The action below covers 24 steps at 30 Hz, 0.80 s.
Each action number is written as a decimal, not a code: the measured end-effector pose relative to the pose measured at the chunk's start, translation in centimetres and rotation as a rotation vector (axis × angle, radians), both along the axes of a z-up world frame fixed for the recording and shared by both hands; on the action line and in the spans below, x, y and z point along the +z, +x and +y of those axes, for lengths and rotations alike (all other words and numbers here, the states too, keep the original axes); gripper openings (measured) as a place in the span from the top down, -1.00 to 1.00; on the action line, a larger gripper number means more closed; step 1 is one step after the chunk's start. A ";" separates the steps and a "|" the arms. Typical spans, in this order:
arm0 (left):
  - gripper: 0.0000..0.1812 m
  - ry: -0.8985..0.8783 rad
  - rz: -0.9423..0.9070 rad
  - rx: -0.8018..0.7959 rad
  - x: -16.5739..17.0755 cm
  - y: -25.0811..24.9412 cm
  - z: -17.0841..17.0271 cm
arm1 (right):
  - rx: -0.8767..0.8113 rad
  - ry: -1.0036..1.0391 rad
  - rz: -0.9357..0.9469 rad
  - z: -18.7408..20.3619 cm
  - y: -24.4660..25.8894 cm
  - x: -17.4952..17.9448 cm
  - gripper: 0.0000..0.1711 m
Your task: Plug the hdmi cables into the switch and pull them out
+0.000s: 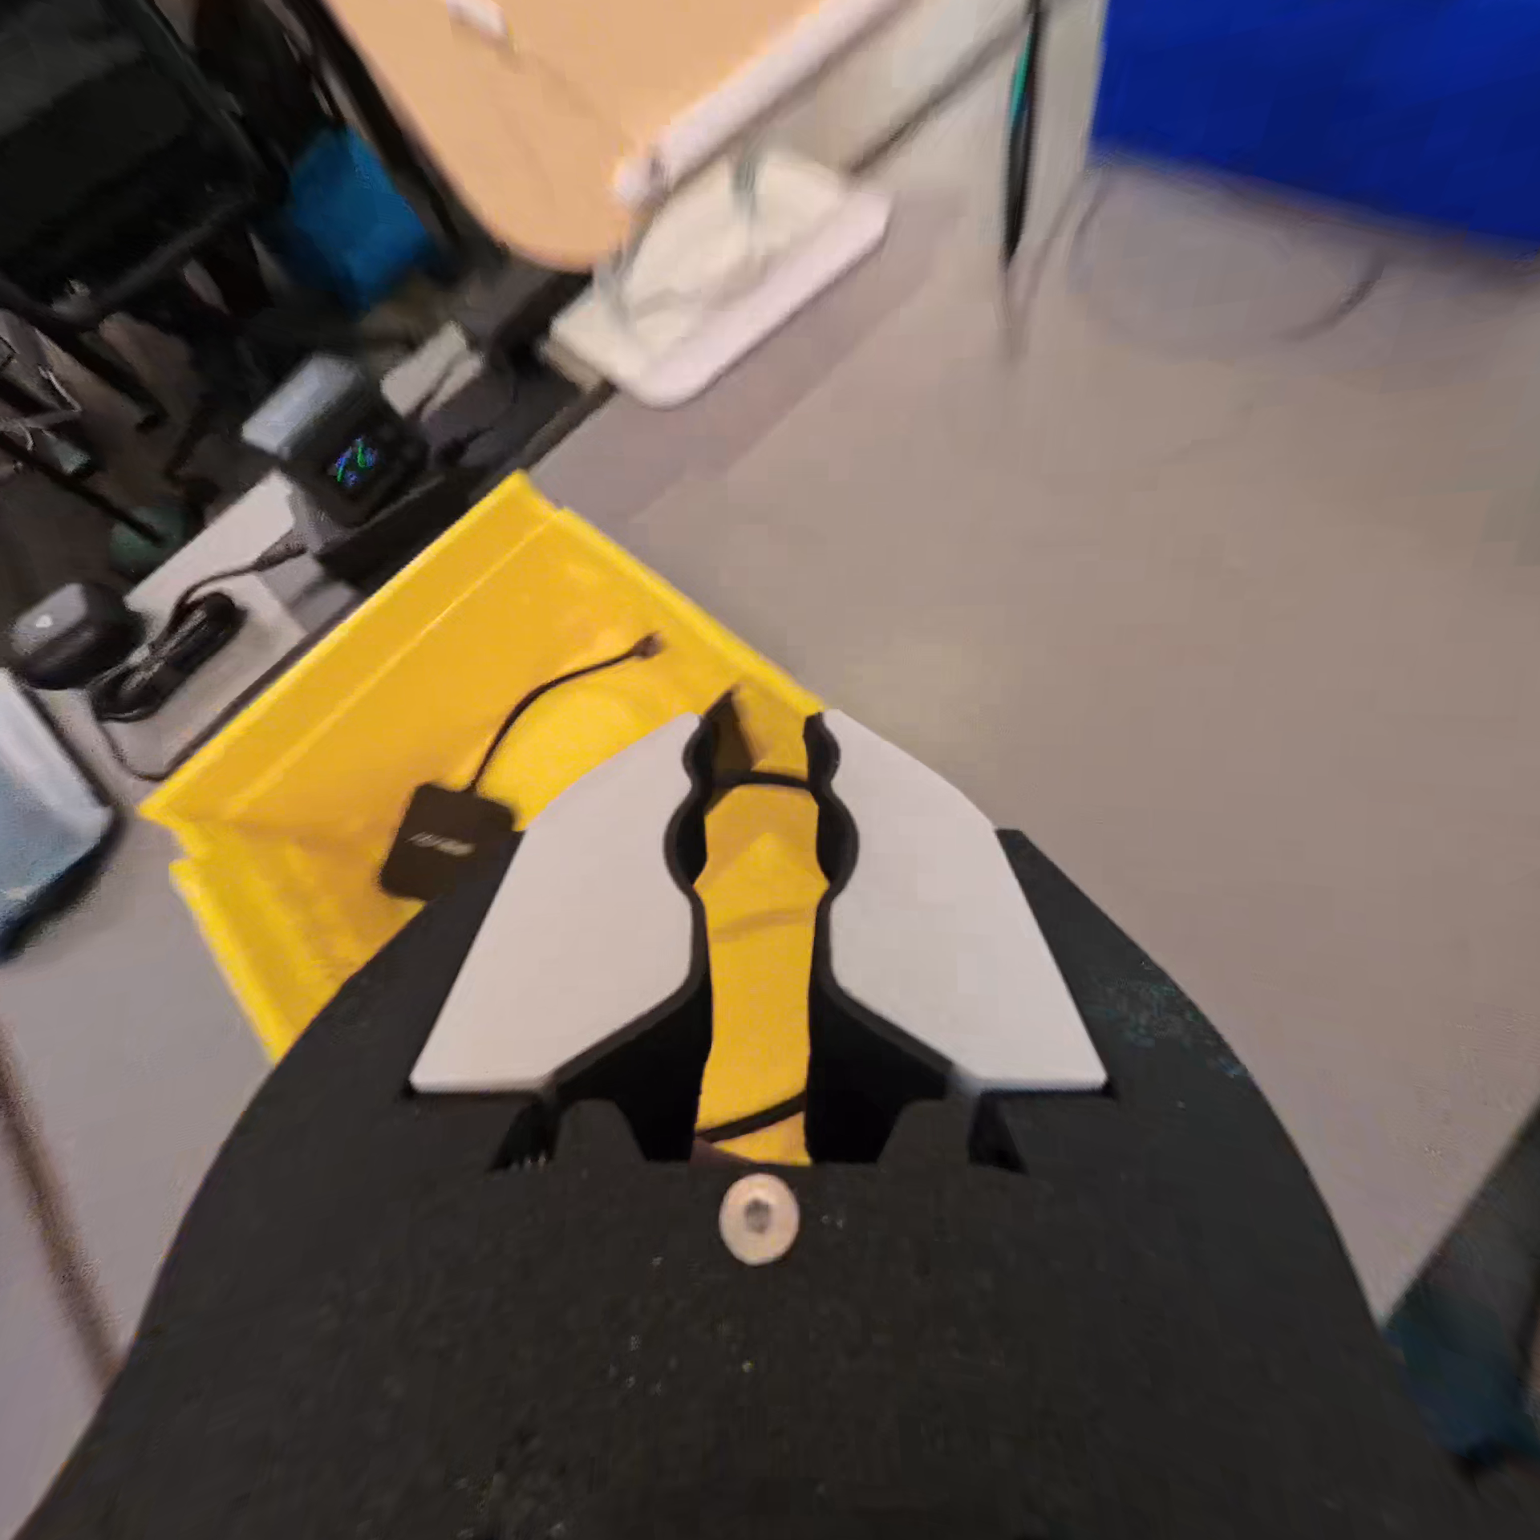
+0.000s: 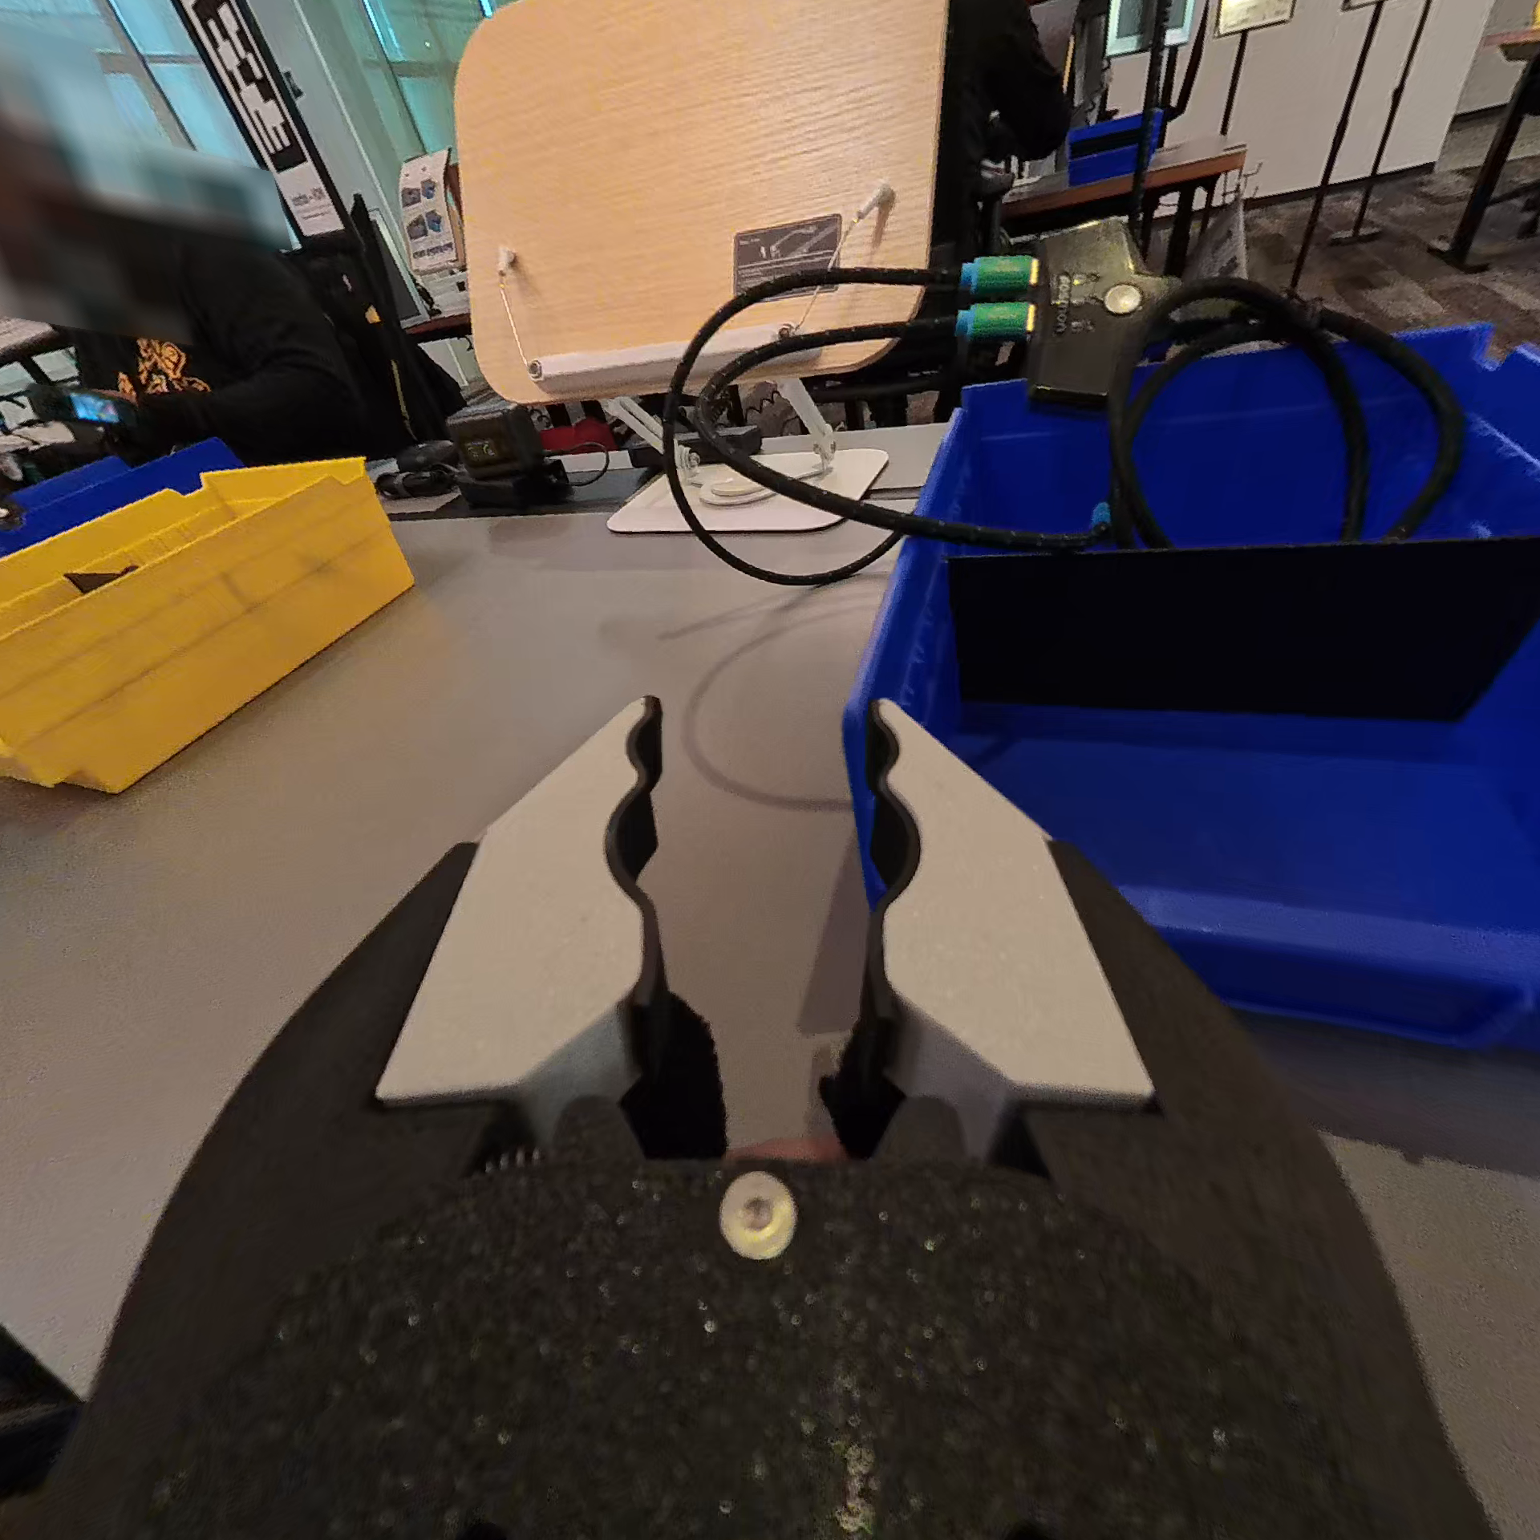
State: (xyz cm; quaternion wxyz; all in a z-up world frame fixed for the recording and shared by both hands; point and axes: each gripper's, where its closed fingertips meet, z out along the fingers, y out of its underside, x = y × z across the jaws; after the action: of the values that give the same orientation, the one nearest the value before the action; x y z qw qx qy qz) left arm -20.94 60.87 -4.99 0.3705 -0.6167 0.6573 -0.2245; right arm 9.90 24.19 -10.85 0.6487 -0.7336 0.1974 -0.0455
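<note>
The left tongs [image 1: 757, 733] are hanging over the yellow bin [image 1: 400, 750], fingers [image 1: 583, 900] parted a little, nothing between them. A small black box [image 1: 446, 842] is lying in the bin to the left, its thin black cable [image 1: 542, 692] curling toward the far wall. The bin is sitting on the grey worktop [image 1: 1083, 625]. Everything farther off is smearing into blur.

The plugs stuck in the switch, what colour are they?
Green, with a blue collar where the cable joins. The two plugs show best in the right wrist view.
</note>
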 end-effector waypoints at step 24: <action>0.19 0.010 0.814 0.272 -16.0 1.7 19.6 | 0.160 -0.042 -0.065 2.6 -2.7 -0.5 0.45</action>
State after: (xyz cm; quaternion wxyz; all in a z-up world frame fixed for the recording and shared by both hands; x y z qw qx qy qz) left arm -19.26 80.46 -21.02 0.1100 -0.7342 0.6637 0.0914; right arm 7.23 26.83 -11.40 0.6408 -0.7586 0.1160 -0.0217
